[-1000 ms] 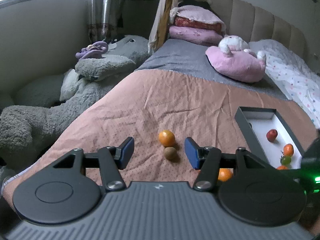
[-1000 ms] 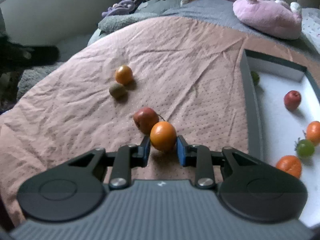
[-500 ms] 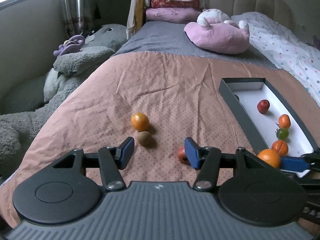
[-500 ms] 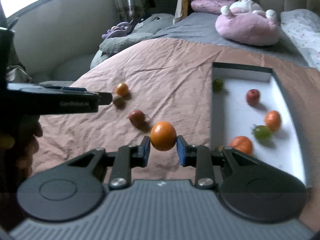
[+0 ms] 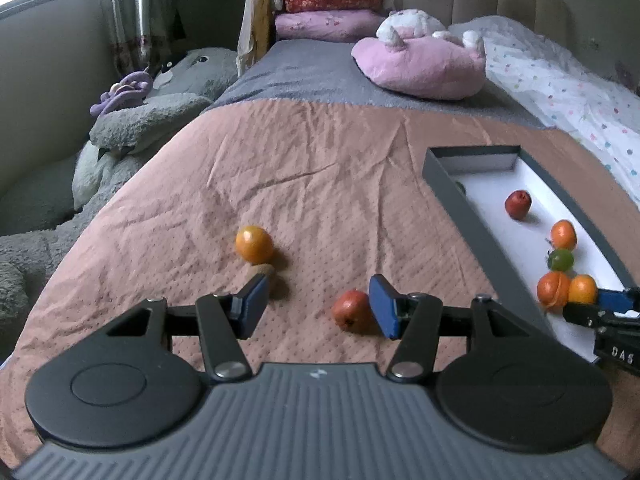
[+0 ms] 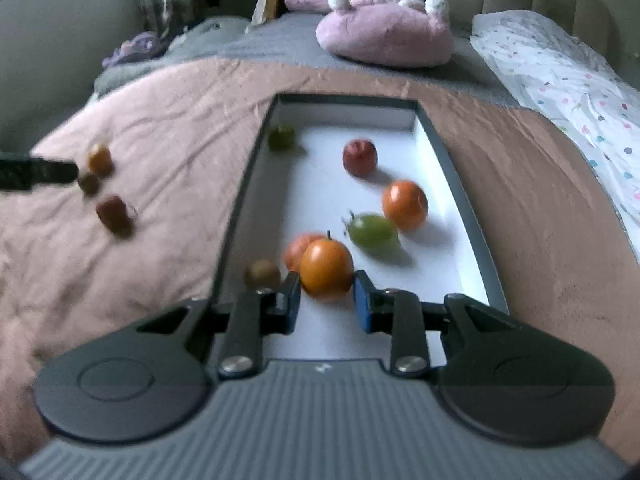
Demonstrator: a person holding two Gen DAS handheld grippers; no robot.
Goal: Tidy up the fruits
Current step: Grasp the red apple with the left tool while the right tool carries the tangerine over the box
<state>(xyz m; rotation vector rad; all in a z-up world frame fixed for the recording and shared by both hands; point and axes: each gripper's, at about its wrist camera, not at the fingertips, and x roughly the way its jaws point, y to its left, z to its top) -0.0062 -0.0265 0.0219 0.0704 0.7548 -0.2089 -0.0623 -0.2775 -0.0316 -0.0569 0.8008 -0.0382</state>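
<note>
Right gripper (image 6: 326, 294), clamped on orange (image 6: 326, 266), has moved from blanket to over tray (image 6: 460, 184), ready to drop; left gripper (image 5: 316, 304) apart, empty.

Both units same build. Left gripper (image 5: 318, 300): grey ribbed housing across the bottom of its own view, small light logo mark at 12 o'clock on the top edge. Two matte black round discs at 9 and 3 o'clock of the housing, each with a shallow circular recess. Black linkage arms with triangular cutouts, one silver round screw at each inner pivot. Blue rectangular pads (image 5: 253, 305) on black finger carriers. Right gripper (image 6: 326, 302): identical grey ribbing, black discs, silver screws, blue pads (image 6: 362, 304); picture slightly blurred. Seen side-on from the left camera at 3 o'clock, its black body carries white lettering, partly readable "DAS".
</note>
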